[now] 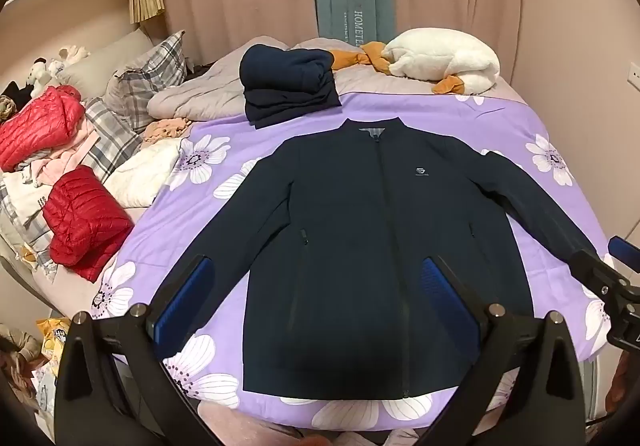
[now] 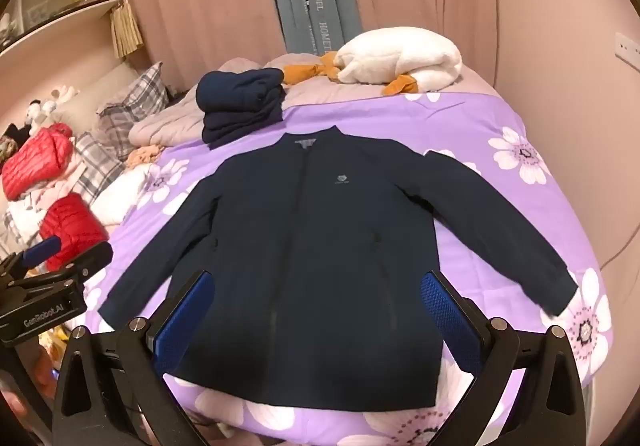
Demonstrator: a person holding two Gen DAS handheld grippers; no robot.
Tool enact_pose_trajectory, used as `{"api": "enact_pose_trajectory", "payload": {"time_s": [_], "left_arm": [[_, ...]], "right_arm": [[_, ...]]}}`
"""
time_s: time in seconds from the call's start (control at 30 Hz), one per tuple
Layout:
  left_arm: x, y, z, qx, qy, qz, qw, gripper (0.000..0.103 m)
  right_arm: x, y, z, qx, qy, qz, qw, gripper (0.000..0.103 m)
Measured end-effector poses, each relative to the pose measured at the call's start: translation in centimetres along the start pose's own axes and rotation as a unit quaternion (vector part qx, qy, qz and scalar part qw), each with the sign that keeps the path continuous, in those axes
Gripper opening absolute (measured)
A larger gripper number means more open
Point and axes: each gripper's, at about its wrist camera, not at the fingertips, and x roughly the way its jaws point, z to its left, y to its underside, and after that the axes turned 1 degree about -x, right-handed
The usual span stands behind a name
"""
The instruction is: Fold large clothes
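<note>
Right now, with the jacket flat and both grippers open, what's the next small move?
Probably lower the left gripper onto the sleeve on its side, to fold it inward. The jacket lies spread, zipped and unfolded, and neither gripper holds anything.

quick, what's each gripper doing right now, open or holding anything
Left gripper: open, fingers spread wide above the navy jacket, holding nothing.
Right gripper: open, fingers spread wide above the same jacket, holding nothing.
</note>
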Motion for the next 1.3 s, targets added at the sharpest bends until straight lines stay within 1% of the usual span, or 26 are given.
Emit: {"api": "enact_pose_trajectory", "payload": {"time_s": [0.17, 0.2, 0.3, 0.33, 0.4, 0.5, 0.9, 1.3], "left_arm": [[-0.3, 0.1, 0.3, -0.013, 0.007, 0.003, 0.9999, 0.103], [-0.1, 0.3, 1.1, -0.014, 0.002, 0.005, 0.9999, 0.103], [-0.3, 0.5, 1.3, -0.017, -0.003, 0.006, 0.9998, 0.103], [0.3, -0.2, 1.3, -0.016, -0.006, 0.012, 0.9998, 0.103], [0.5, -0.1, 1.3, -0.016, -0.007, 0.013, 0.9998, 0.103], [0.5, 0.0, 1.3, -0.015, -0.008, 0.013, 0.9998, 0.103], [0.4, 0.0, 2.0, -0.018, -0.011, 0.007, 0.9998, 0.103], [0.3, -0.2, 1.5, -0.015, -0.018, 0.005, 0.9997, 0.103]], "right_arm": [[0.1, -0.1, -0.2, 0.004, -0.005, 0.003, 1.0, 0.102], [0.1, -0.1, -0.2, 0.003, -0.005, 0.003, 1.0, 0.102], [0.2, -0.1, 0.7, 0.003, -0.006, 0.002, 1.0, 0.102], [0.6, -0.4, 0.9, 0.003, -0.005, 0.003, 1.0, 0.102], [0.7, -0.5, 1.1, 0.004, -0.005, 0.001, 1.0, 0.102], [0.6, -0.4, 0.6, 0.004, -0.008, -0.001, 1.0, 0.102], [0.4, -0.3, 0.7, 0.003, -0.011, -0.001, 1.0, 0.102], [0.4, -0.3, 0.8, 0.002, -0.014, -0.004, 1.0, 0.102]]}}
